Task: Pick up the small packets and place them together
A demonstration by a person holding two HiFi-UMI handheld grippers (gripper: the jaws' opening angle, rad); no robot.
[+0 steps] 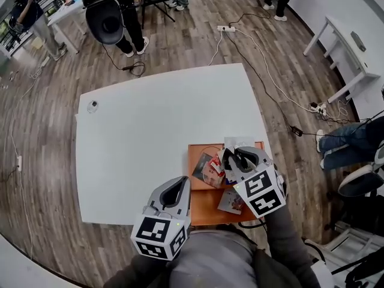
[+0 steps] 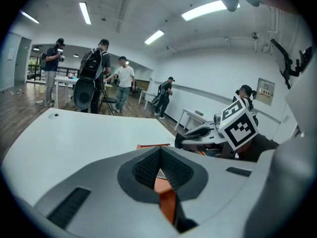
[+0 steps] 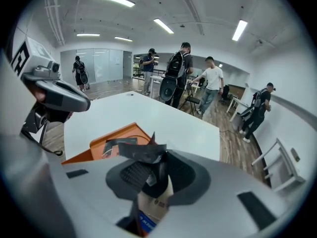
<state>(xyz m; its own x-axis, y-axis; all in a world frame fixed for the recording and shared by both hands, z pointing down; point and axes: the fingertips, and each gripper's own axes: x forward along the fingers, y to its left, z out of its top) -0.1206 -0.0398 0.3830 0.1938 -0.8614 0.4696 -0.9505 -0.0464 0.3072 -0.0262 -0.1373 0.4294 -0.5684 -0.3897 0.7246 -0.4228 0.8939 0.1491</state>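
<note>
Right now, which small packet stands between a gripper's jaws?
The dark-topped foil packet between the jaws of the right gripper; the other packets lie on the orange tray.

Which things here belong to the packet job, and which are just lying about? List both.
Job: packet between the fingers of the right gripper; dark packet and pale packet on the orange tray; left gripper, empty.
Lying about: small round object on the white table; power strip on the floor.

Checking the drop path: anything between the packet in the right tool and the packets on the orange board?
Nothing visible: the packet sits just over those packets on the board; the left tool is off to one side.
</note>
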